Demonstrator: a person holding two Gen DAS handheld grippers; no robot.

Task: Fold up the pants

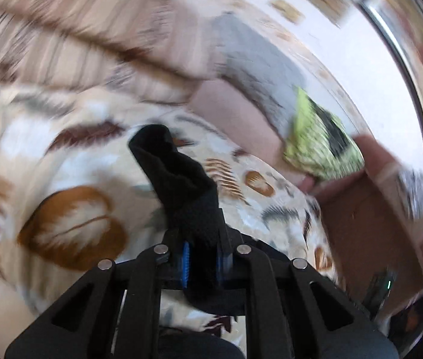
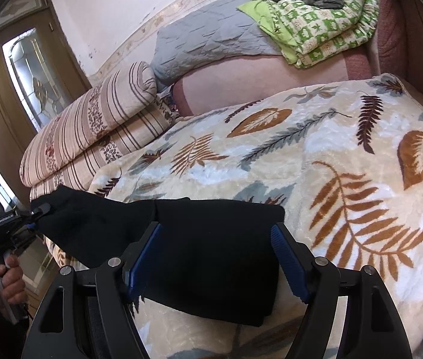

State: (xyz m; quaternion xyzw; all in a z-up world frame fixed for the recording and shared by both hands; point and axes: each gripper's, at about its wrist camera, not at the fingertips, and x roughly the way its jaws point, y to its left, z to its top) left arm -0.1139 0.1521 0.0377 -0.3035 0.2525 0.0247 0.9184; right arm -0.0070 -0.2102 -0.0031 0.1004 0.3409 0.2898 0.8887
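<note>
The black pants lie partly folded on the leaf-print blanket. My right gripper is open, its blue pads standing either side of the folded part, just above it. My left gripper is shut on one end of the pants and lifts it off the blanket; it also shows in the right wrist view at the left, pinching the raised corner. The left wrist view is blurred by motion.
A rolled striped quilt, a grey quilt and a green patterned quilt are stacked at the back of the bed. A wooden door stands at the left. A red headboard is at the right.
</note>
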